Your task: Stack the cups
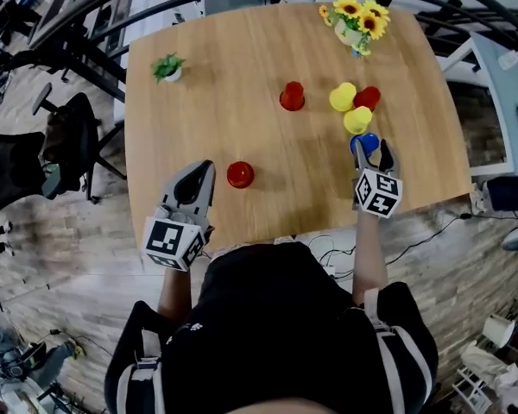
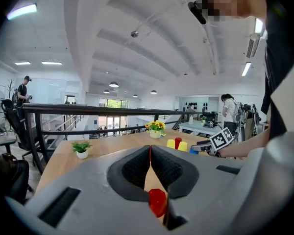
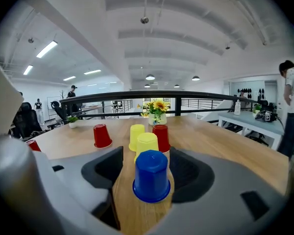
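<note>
Inverted blue cup [image 3: 151, 176] between spread jaws of right gripper [image 1: 372, 148], seemingly untouched; left gripper [image 2: 150, 150] closed, empty.

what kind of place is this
Probably an open-plan office or lab on an upper level: a black railing runs behind the wooden table, an office chair stands beside it, and a white desk sits farther back.

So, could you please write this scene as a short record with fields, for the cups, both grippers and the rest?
surface: light wooden table
cups: one blue plastic cup, two yellow plastic cups, three red plastic cups; all upside down, none stacked
left gripper: jaws together, holding nothing
right gripper: jaws apart, blue cup between them
other: sunflowers in a pot, small green potted plant
</note>
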A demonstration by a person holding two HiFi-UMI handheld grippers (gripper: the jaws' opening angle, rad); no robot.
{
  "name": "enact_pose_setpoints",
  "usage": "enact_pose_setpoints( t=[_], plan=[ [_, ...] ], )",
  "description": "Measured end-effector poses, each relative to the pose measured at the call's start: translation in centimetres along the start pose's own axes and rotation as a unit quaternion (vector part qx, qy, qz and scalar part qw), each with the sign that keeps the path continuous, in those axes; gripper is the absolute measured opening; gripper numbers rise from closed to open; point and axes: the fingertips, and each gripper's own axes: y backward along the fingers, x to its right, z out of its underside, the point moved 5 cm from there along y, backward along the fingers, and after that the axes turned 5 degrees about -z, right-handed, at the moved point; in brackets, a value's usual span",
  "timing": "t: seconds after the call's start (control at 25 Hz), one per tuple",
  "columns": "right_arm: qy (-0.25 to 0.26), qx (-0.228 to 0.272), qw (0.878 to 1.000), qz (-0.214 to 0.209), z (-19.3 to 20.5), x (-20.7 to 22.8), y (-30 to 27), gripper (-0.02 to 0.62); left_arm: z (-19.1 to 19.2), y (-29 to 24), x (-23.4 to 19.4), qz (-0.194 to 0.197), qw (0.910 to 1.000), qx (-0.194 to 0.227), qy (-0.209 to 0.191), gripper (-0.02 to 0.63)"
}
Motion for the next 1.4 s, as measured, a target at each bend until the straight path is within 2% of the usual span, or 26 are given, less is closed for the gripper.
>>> enact_pose_setpoints(
  t=[0.2, 0.28, 0.68, 1.0, 1.4],
  plan=[
    [-0.006, -0.011, 1.000, -0.016, 1.1, 0.3, -0.9, 0.275, 0.2, 0.7, 0.6, -0.015, 0.9999, -0.001, -0.007, 0.015],
    [-0.008, -0.011, 1.000, -0.018, 1.3, 0.3, -0.9, 0.225, 0.2, 0.8, 0.7, -0.017, 0.9998, -0.002, -0.010, 0.014],
    [-0.005, 0.006, 1.000, -0.028, 0.3, -1.5, 0.8, 0.222, -0.2, 0.5, 0.6, 0.002, 0.9997, 0.005, -0.024, 0.014],
    [0.010, 0.022, 0.995, -0.099, -1.2, -8.9, 1.6, 0.222, -0.7, 0.8, -0.9, 0.018, 0.9993, 0.016, -0.028, 0.015],
    [0.056, -0.006, 0.979, -0.196, 0.1, -19.0, 1.7, 0.222, -0.4, 2.3, -3.7, 0.014, 0.9993, 0.023, -0.025, 0.014]
  ],
)
